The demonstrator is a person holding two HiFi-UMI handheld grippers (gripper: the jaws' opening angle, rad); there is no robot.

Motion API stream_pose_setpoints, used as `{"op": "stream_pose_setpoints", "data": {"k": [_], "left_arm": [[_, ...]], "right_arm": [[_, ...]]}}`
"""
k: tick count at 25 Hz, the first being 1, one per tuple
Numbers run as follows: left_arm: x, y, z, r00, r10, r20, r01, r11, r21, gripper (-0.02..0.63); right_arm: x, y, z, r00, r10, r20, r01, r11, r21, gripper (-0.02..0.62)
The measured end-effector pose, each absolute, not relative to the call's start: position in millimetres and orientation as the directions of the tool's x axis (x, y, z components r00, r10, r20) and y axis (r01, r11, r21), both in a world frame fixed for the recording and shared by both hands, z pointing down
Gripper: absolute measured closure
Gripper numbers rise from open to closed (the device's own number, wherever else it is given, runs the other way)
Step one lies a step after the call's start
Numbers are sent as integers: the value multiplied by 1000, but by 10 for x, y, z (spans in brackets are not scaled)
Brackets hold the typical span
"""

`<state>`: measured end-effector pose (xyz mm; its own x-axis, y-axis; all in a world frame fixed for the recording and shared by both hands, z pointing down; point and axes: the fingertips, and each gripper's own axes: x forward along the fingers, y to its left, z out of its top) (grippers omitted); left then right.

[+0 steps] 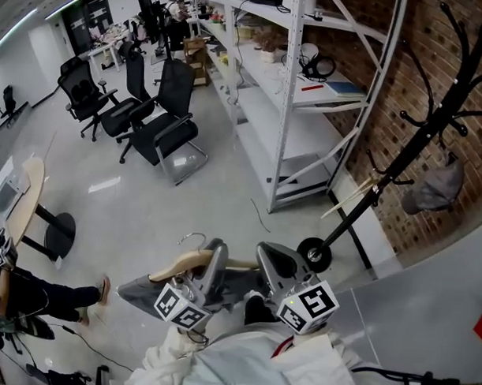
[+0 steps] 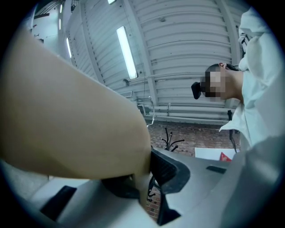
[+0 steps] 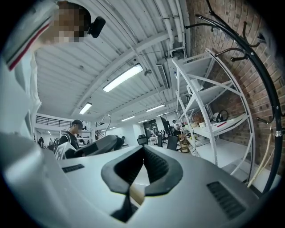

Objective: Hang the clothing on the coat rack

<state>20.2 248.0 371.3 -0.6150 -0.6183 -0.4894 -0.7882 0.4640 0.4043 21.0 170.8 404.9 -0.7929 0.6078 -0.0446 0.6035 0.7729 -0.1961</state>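
Left gripper [image 1: 214, 256], right gripper [image 1: 272, 260] both clamp hanger [image 1: 182, 265] — grey garment [image 1: 140, 291] beneath visible in head view only.

An open-plan office with a workshop air: black swivel office chairs [image 1: 160, 134] stand on a pale glossy floor [image 1: 225, 195], and desks [image 1: 112, 45] with monitors [image 1: 145, 4] crowd the far end. Tall white metal shelving [image 1: 295, 111] lines a brick wall [image 1: 439, 60]. Long tube lights [image 3: 122, 78] cross a ribbed ceiling [image 3: 89, 58], and a black coat rack [image 1: 437, 120] stands by the bricks
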Motion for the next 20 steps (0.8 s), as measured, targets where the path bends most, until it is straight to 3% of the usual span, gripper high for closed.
{"op": "stream_pose_setpoints", "data": {"k": [20], "left_arm": [[-1427,1220,3620,-469,-751,-464,-869,300,392,551]], "right_arm": [[-1437,514,3983,-893,445,-66,449,867,-217,571]]}}
